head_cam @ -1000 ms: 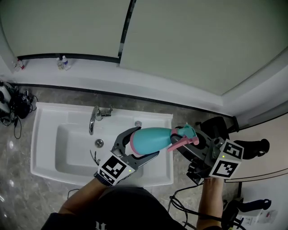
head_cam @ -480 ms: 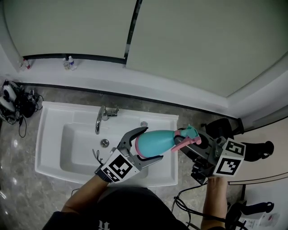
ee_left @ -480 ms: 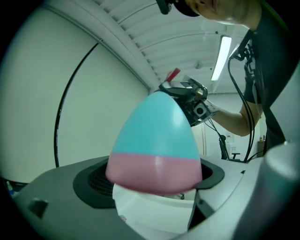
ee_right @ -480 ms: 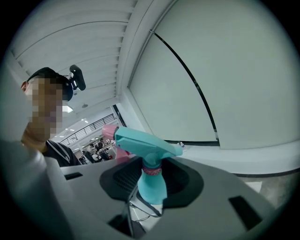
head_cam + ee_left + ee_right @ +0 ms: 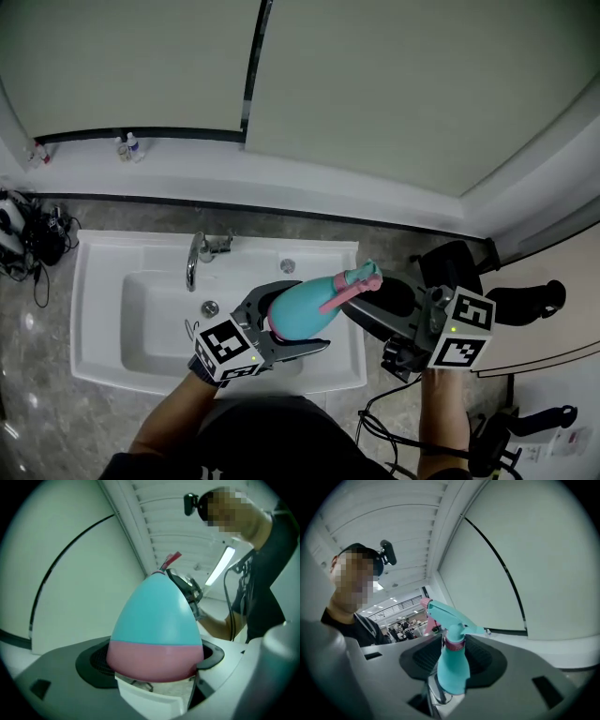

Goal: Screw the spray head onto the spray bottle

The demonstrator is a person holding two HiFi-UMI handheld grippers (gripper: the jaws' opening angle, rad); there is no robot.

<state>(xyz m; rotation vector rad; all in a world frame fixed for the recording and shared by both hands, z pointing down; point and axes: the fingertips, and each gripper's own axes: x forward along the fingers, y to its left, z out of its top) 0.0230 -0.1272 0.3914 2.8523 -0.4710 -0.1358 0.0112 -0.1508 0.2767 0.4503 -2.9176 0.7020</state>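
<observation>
My L gripper (image 5: 309, 314) stands wide, jaws set round the pink base (image 5: 154, 660) of the bottle (image 5: 300, 309). They've just been easing wider w/ that base btwn them, and the pads look to lie against its sides; how hard they press I can't tell. My R gripper (image 5: 453, 660) is about half closed and clamped on the bottle's narrow teal top, just below the pink collar (image 5: 454, 641), one pad each side. The spray head (image 5: 361, 278) sits on the neck, teal w/ a pink trigger (image 5: 342, 295); whether the collar is screwed fully home I can't tell. The bottle lies nearly level btwn my two grippers, base toward the L one, head toward the R one and tilted a bit up that way. It hangs in the air over the right part of the white sink (image 5: 84, 281), touching nothing but my jaws. The tap (image 5: 194, 261) is at the sink's back edge, well left of the bottle. Both marker cubes face up in the head view. Small bottles (image 5: 127, 147) stand on the ledge at the far left, well apart from all this.
</observation>
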